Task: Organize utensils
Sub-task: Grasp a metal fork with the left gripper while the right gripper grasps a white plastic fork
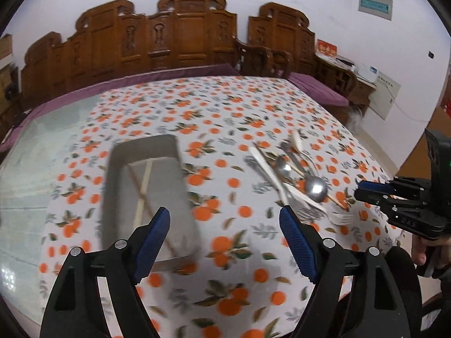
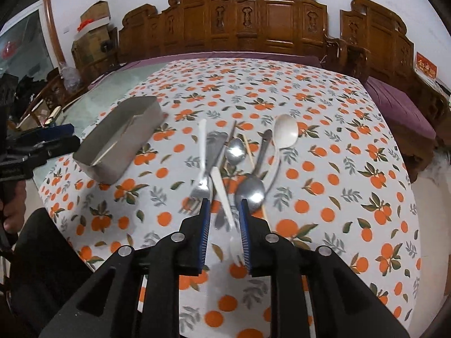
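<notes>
A grey metal tray (image 1: 112,174) holds a pair of chopsticks (image 1: 143,186); it also shows in the right wrist view (image 2: 112,166). A pile of utensils (image 1: 296,174) lies right of it: a white ceramic spoon (image 2: 284,132), metal spoons (image 2: 251,191), a metal fork (image 2: 201,186), a white plastic fork (image 2: 222,191) and loose chopsticks. My left gripper (image 1: 225,217) is open and empty above the cloth by the tray's near end. My right gripper (image 2: 224,205) is partly open, its jaws on either side of the white plastic fork's handle; contact is unclear.
The table (image 1: 220,259) carries an orange-print cloth; bare glass (image 1: 33,169) lies to the left. A carved wooden bench (image 2: 267,22) with purple cushions stands behind. My right gripper shows at the right edge of the left wrist view (image 1: 363,188).
</notes>
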Motion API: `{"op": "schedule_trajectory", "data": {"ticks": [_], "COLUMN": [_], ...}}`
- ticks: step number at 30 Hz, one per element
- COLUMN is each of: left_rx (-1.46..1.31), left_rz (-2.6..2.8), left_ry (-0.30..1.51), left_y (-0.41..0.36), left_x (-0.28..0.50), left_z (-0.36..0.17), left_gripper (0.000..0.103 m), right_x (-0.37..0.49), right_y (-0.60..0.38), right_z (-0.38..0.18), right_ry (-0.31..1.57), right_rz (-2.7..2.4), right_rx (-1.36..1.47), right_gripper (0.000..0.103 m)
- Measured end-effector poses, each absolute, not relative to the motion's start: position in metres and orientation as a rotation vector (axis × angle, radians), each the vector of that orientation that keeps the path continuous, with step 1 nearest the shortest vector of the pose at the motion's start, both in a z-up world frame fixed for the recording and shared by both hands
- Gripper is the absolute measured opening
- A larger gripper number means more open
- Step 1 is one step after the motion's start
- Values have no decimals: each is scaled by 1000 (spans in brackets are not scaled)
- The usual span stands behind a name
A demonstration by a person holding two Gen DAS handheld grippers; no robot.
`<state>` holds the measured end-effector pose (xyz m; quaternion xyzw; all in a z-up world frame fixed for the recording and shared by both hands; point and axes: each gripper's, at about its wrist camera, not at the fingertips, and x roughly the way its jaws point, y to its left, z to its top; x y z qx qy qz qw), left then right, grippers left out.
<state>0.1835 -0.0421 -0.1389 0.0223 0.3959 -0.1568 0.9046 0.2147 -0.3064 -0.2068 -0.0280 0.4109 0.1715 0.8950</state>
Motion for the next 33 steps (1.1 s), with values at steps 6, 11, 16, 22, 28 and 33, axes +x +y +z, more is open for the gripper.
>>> {"op": "schedule_trajectory", "data": {"ticks": [6, 11, 16, 22, 28, 33], "left_rx": [32, 20, 26, 23, -36, -28], "left_rz": [-374, -397, -405, -394, -375, -377], "left_ry": [881, 944, 988, 1062, 1121, 1118], "left_y": [-82, -113, -138, -159, -156, -156], "left_x": [195, 211, 224, 237, 247, 244], "left_z": [-159, -175, -190, -217, -235, -236], "left_gripper": [77, 76, 76, 68, 54, 40], "right_x": [220, 225, 228, 231, 231, 231], "right_y": [-321, -336, -346, -351, -348, -346], "right_z": [-215, -221, -220, -218, -219, -219], "right_ry": [876, 893, 892, 890, 895, 898], "right_rz": [325, 294, 280, 279, 291, 298], "right_rx": [-44, -18, 5, 32, 36, 32], "right_gripper": [25, 25, 25, 25, 25, 25]}}
